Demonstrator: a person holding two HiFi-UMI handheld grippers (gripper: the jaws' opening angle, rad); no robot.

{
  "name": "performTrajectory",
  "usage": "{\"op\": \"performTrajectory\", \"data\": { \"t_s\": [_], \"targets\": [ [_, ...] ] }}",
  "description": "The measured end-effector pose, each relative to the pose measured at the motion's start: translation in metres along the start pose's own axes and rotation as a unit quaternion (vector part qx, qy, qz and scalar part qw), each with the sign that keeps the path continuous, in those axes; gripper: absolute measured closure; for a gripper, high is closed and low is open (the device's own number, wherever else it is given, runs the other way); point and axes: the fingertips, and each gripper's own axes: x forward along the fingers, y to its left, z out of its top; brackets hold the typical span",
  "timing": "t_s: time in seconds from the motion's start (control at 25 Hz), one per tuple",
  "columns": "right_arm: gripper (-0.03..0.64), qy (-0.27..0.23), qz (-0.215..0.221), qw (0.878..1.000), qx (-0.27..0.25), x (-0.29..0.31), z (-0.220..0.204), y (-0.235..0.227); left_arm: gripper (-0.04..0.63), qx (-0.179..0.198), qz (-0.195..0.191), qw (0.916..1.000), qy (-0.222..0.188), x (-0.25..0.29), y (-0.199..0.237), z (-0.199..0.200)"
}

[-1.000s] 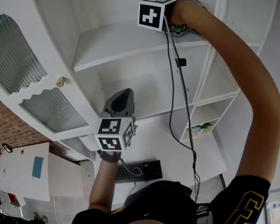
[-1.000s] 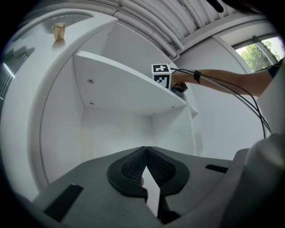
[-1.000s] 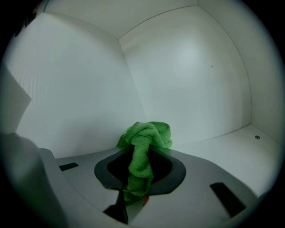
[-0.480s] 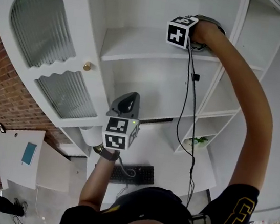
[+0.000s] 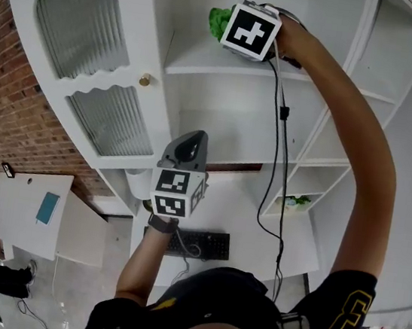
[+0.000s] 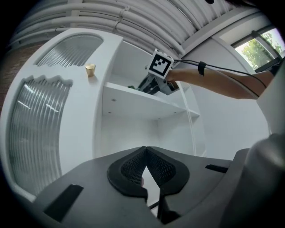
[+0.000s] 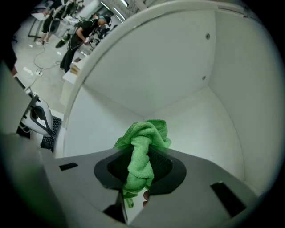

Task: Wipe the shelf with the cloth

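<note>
Upper compartment of a white shelf unit, seen from below. The right gripper (image 7: 142, 165) is raised into this compartment, its jaws clenched on a bunched green cloth (image 7: 145, 141). The cloth's free end bulges out past the jaw tips toward the back corner, above the shelf (image 5: 205, 65). Whether the cloth presses on the shelf board cannot be made out. In the head view the cloth shows just left of the gripper's marker cube (image 5: 250, 29), near the compartment's left wall. A black cable (image 5: 279, 155) hangs from this gripper along the arm. The left gripper (image 6: 145, 165) is held lower, well apart from the shelf, its jaws closed tip to tip with nothing between them. Left of the shelves is a cabinet door (image 5: 81, 24) with ribbed glass panes and a brass knob (image 5: 145, 80). A black keyboard (image 5: 199, 242) lies on the desk below.
</note>
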Motion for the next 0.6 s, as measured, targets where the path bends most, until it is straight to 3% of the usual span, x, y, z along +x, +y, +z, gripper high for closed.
{"op": "performTrajectory", "data": {
  "t_s": [0.16,0.28,0.6],
  "targets": [
    [0.538,-0.058,0.022,0.998,-0.022,-0.011,0.052,0.024,0.584,-0.005,0.01,0.9999,0.006,-0.013,0.003,-0.004],
    [0.538,-0.054,0.017,0.998,-0.034,-0.013,0.065,0.03,0.585,-0.007,0.016,0.9998,0.007,-0.02,0.004,-0.005],
    [0.54,-0.088,0.09,0.991,-0.053,-0.003,0.105,0.075,0.584,-0.014,0.017,0.9995,0.024,-0.02,0.005,-0.018]
  ]
}}
